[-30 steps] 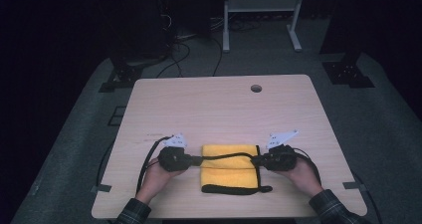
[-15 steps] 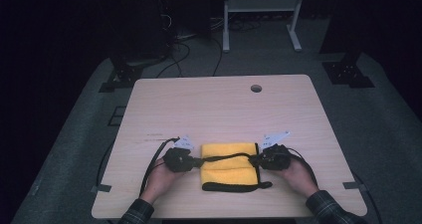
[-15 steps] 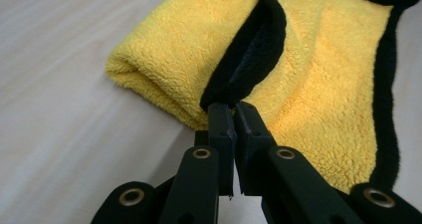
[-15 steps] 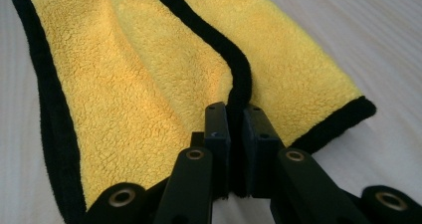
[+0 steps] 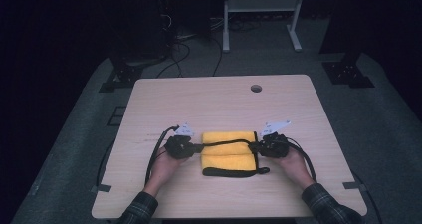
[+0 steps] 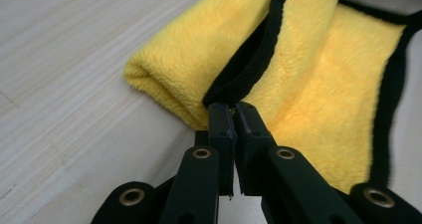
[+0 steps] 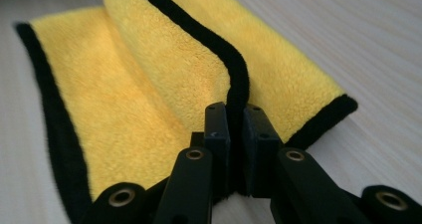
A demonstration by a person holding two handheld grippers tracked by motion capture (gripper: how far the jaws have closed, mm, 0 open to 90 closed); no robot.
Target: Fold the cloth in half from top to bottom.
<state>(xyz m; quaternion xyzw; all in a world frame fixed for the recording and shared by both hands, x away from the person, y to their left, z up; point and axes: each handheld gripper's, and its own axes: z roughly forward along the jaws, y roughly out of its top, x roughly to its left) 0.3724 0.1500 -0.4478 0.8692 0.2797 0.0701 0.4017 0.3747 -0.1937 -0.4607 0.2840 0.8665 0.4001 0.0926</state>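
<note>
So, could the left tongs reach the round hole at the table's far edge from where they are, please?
Probably not yet: the left tongs are shut on the yellow cloth's black edge; otherwise, bare tabletop leads to the hole.

Left gripper view: yellow cloth (image 6: 308, 99) cut off at the top and right edges; its black hem pinched between the fingers (image 6: 221, 129), so the nipped bit is hidden. Worktop (image 6: 69, 84) grain blurs toward the far corner.

Right gripper view: the cloth runs off the top edge, far part soft and out of focus; hem vanishes between the fingers (image 7: 216, 129).

High view: the person's sleeves (image 5: 142, 211) cut off by the bottom edge. Fingertips of both grippers too small to make out. Floor behind the worktop dark, cables (image 5: 174, 59) there hard to make out.
</note>
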